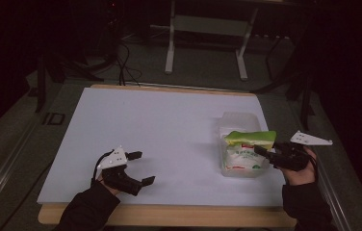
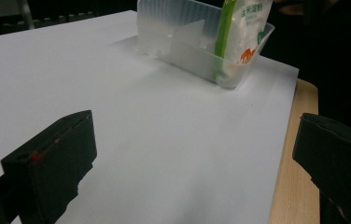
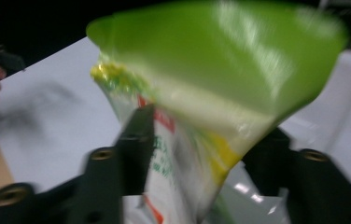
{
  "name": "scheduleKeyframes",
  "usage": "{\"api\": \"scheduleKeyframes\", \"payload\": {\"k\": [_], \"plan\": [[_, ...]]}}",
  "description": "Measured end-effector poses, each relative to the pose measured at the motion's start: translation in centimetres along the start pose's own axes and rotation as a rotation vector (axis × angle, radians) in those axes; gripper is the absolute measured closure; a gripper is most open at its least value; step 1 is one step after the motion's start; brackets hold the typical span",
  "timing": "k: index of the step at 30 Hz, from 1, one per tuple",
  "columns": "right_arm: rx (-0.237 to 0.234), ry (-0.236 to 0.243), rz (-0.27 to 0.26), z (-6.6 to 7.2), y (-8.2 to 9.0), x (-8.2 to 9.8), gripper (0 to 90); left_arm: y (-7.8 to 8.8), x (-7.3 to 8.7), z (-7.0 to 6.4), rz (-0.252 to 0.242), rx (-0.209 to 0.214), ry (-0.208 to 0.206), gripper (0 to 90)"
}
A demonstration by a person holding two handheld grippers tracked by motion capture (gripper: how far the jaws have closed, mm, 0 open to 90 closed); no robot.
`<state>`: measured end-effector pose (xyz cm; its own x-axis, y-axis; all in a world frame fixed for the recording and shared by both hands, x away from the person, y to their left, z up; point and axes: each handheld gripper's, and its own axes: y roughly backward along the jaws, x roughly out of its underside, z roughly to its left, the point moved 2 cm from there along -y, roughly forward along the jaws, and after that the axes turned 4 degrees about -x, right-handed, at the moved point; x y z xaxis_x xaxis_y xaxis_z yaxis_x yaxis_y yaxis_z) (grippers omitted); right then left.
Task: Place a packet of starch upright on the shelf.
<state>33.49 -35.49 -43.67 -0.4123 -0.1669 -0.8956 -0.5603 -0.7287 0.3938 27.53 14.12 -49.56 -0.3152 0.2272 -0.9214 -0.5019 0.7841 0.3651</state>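
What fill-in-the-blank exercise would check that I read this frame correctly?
1. The bag with the green top stands in a clear plastic ____.
2. The ____ gripper is shut on the bag.
3. The left gripper has its jaws ____, above the white sheet.
4. In the high view, the tub sits toward the sheet's ____ side.

Missing words: tub; right; open; right
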Motion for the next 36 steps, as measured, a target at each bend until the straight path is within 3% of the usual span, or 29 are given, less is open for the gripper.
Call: {"api": "scheduleKeyframes", "payload": {"k": [1, 3, 5, 9, 12, 13, 18, 22, 31, 36], "plan": [[0.016, -0.015, -0.03, 0.2, 0.6, -0.7, 29.8, 0.0, 0.0, 0.0, 0.001, 0.0, 0.003, 0.2], [0.043, -0.007, -0.067, 0.5, 1.3, -1.5, 23.0, 0.1, 0.1, 0.0, 0.006, 0.001, 0.003, 0.2], [0.025, -0.004, -0.092, 1.0, 1.9, -2.3, 15.3, 0.3, 0.1, -0.1, 0.006, -0.001, 0.006, 0.2], [-0.005, 0.036, -0.116, 2.5, 2.7, -4.2, 12.6, 0.5, 0.2, -0.1, 0.004, -0.004, 0.011, 0.2], [-0.035, 0.039, -0.128, 3.3, 2.8, -4.8, 13.5, 0.6, 0.4, -0.2, 0.002, -0.002, 0.013, 0.2], [-0.041, 0.068, -0.124, 4.4, 2.6, -5.5, 13.5, 0.6, 0.4, -0.2, -0.002, 0.0, 0.015, 0.2], [-0.087, 0.108, -0.133, 6.2, 1.8, -6.4, 13.6, 0.7, 0.6, -0.4, -0.004, 0.007, 0.018, 0.2], [-0.144, 0.16, -0.123, 8.3, 0.2, -7.0, 13.6, 0.8, 0.6, -0.4, -0.007, 0.008, 0.012, 0.2], [-0.224, 0.198, -0.088, 10.7, -3.4, -6.4, 13.9, 1.0, 0.5, -0.6, -0.016, 0.008, 0.006, 0.2], [-0.252, 0.21, -0.063, 11.6, -4.6, -5.8, 13.5, 1.2, 0.4, -0.7, -0.024, 0.01, 0.001, 0.2]]}}
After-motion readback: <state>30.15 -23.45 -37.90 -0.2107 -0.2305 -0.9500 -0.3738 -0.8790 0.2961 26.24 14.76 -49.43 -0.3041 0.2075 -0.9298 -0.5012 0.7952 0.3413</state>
